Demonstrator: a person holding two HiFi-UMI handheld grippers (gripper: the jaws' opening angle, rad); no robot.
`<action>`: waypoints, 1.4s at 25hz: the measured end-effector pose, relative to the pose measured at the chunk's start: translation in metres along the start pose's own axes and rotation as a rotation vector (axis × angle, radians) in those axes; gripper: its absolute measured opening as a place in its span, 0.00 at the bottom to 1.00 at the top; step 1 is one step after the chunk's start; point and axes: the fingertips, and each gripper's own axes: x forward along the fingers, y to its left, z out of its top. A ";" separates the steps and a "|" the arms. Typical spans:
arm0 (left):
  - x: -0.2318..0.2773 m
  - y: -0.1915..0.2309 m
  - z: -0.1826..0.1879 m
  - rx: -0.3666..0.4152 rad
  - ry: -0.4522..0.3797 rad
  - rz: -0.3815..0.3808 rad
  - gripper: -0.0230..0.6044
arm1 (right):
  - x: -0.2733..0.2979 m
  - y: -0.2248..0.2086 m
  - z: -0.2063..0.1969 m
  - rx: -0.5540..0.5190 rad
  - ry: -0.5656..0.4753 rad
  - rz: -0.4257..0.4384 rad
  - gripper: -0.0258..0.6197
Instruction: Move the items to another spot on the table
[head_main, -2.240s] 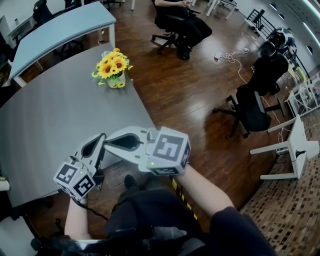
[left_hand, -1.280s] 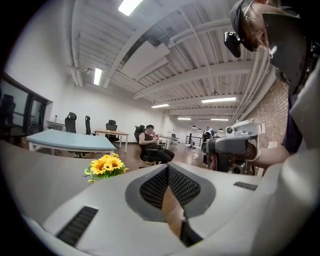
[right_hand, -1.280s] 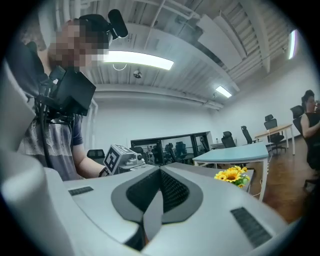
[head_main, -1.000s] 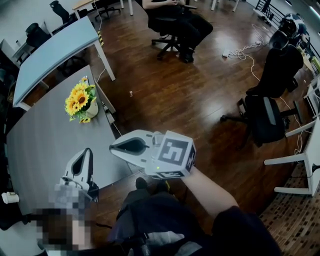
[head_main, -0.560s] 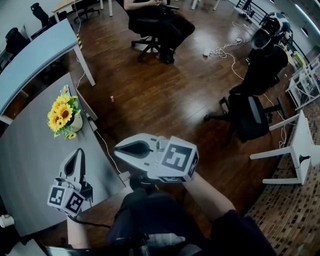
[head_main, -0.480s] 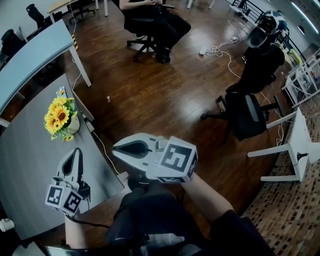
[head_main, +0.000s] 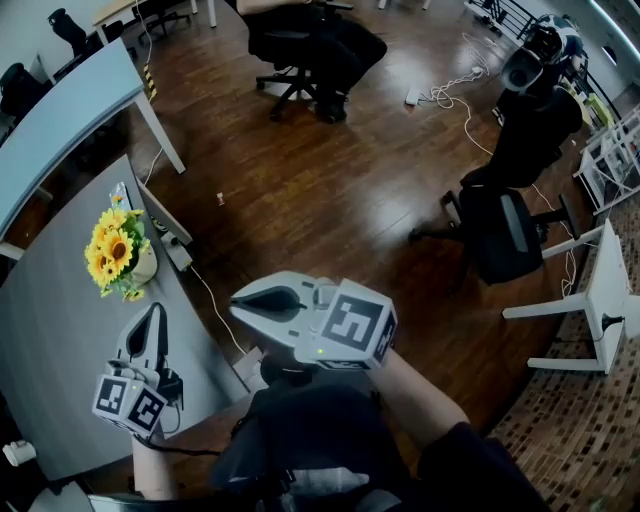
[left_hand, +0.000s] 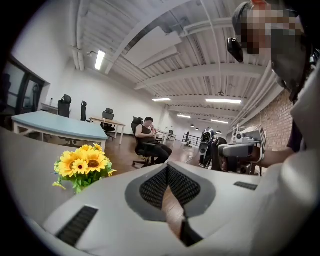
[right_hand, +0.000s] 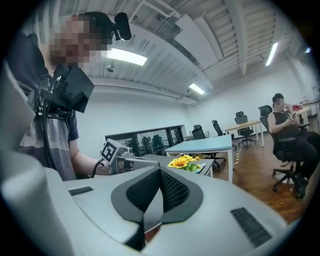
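A bunch of yellow sunflowers in a small pale pot stands near the far edge of the grey table. A small flat dark item lies beside it. My left gripper hovers over the table's near part, short of the flowers, shut and empty. My right gripper is off the table's right edge above the floor, also shut with nothing in it. In the left gripper view the sunflowers sit left of the left gripper. In the right gripper view the flowers lie just beyond the right gripper.
A light blue table stands behind the grey one. A white power strip with a cable hangs at the table's edge. A seated person on an office chair, a black office chair and a white chair occupy the wooden floor.
The head view has swung, so the flowers now show further left and lower. Both grippers have drifted a little and sunk slightly, staying shut. The flowers have not moved on the table.
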 end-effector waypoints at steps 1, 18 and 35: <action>0.005 -0.002 0.002 0.006 0.001 0.014 0.07 | -0.003 -0.005 -0.001 -0.002 0.003 0.019 0.01; 0.132 -0.094 0.022 0.005 -0.036 0.354 0.07 | -0.155 -0.170 -0.005 0.131 -0.017 0.254 0.01; 0.130 -0.032 0.019 0.010 -0.041 0.361 0.07 | -0.086 -0.152 0.011 -0.007 0.083 0.305 0.01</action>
